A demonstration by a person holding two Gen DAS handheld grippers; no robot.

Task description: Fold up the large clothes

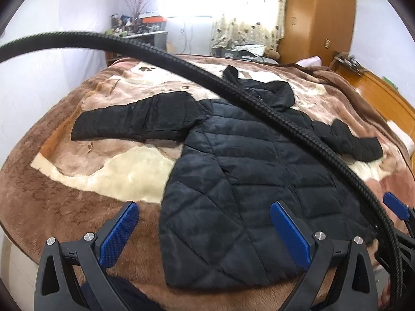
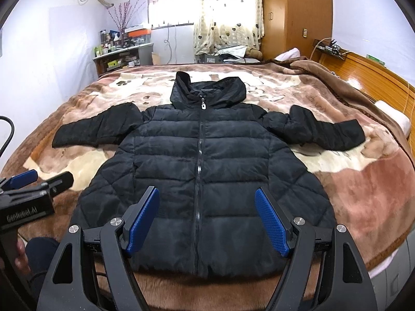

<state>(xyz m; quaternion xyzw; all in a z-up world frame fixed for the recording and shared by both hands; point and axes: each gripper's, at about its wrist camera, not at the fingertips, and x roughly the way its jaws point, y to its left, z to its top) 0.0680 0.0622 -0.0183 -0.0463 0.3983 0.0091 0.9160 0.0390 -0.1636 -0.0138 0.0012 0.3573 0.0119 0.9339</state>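
Jacket [image 2: 199, 171] lies flat, zipped, on the bed [image 2: 363, 181], long axis running away from both tools, hem nearest. Left tool [image 1: 205, 233], released, hangs over its left hem corner; right tool [image 2: 207, 220], released and empty, straddles the zipper [image 2: 199, 155].

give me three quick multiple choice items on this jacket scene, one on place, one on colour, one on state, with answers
1. Where does the jacket lie?
A. on the blanket
B. on a chair
C. on the floor
2. What colour are the right gripper pads?
A. red
B. blue
C. green
3. How is the jacket's zipper?
A. closed to the collar
B. fully undone
C. missing

A: it lies flat on the brown blanket, sleeves spread.
B: both pads are blue.
A: the front panels meet along the whole zipper line.
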